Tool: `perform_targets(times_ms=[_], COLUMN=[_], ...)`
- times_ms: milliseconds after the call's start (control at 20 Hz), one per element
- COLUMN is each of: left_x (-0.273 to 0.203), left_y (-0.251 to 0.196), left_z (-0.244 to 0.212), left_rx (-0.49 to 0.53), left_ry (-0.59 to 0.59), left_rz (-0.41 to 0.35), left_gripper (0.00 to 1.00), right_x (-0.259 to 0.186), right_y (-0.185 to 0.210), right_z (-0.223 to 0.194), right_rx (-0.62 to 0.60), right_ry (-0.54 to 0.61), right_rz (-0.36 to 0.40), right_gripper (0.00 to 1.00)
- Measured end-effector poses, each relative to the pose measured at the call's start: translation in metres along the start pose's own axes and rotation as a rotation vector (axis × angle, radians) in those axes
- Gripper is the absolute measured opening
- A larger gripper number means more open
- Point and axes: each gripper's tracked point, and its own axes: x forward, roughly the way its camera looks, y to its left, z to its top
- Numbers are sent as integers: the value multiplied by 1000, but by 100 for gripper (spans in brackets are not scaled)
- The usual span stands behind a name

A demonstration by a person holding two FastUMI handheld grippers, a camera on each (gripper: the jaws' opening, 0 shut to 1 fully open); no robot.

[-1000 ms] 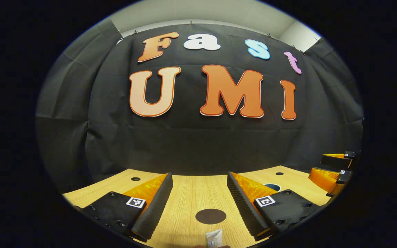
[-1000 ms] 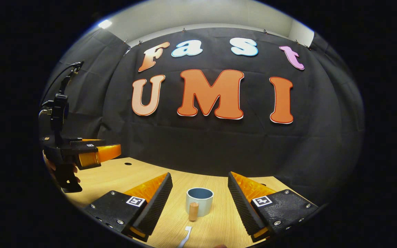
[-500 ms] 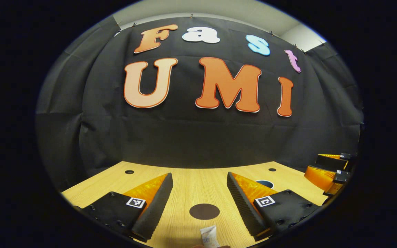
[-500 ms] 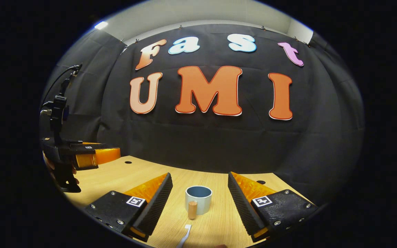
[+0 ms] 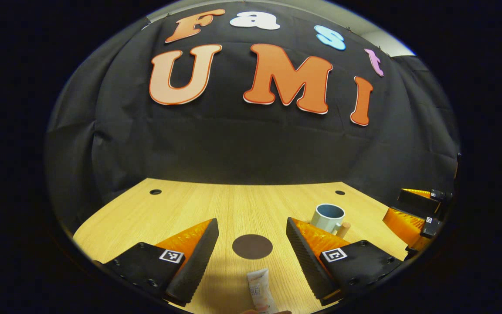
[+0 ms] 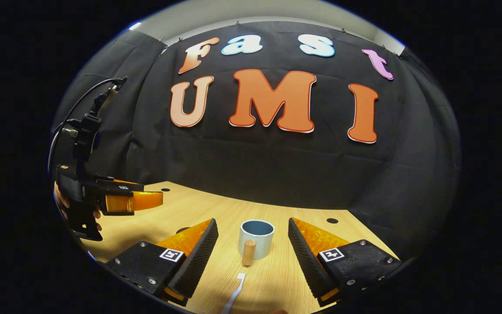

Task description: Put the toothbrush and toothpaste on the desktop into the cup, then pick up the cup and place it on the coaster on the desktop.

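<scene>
toothpaste (image 5: 259, 291) cut off at lower edge; toothbrush (image 6: 234, 295) handle likewise; coaster (image 6: 182, 229) mostly hidden behind finger

A: Desktop (image 5: 216, 205) finish?
B: Light wood grain, matt, smooth. Coaster (image 5: 252, 246) is flat, dark, matt.
A: Cup (image 6: 256, 237)?
B: Smooth, looks ceramic, slight sheen; handle looks like bare wood. Toothpaste (image 5: 260, 291) is a soft plastic tube, toothbrush (image 6: 235, 294) white plastic.
A: Wall?
B: Matt cloth, creased.

Cup (image 6: 256, 239) standing upright on desktop (image 5: 181, 209) — pale blue, wooden handle. Toothbrush (image 6: 235, 293) lying just before cup. Toothpaste (image 5: 259, 291) lying flat near round dark coaster (image 5: 252, 246) — coaster sitting left of cup.
</scene>
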Motion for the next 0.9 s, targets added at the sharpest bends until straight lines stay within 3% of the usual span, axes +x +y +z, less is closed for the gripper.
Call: perform_targets(times_ms=[250, 600, 900], left_x=[5, 7, 7], left_y=[3, 6, 8], left_z=[-31, -74, -107], left_rx=[-29, -32, -62], left_ry=[127, 287, 418], left_rz=[1, 12, 23], left_gripper=[97, 95, 96], right_x=[-6, 2, 7], right_y=[16, 8, 28], right_z=[-27, -65, -93], right_rx=[75, 93, 51], right_ry=[131, 309, 442], right_rz=[95, 58, 71], right_gripper=[98, 95, 94])
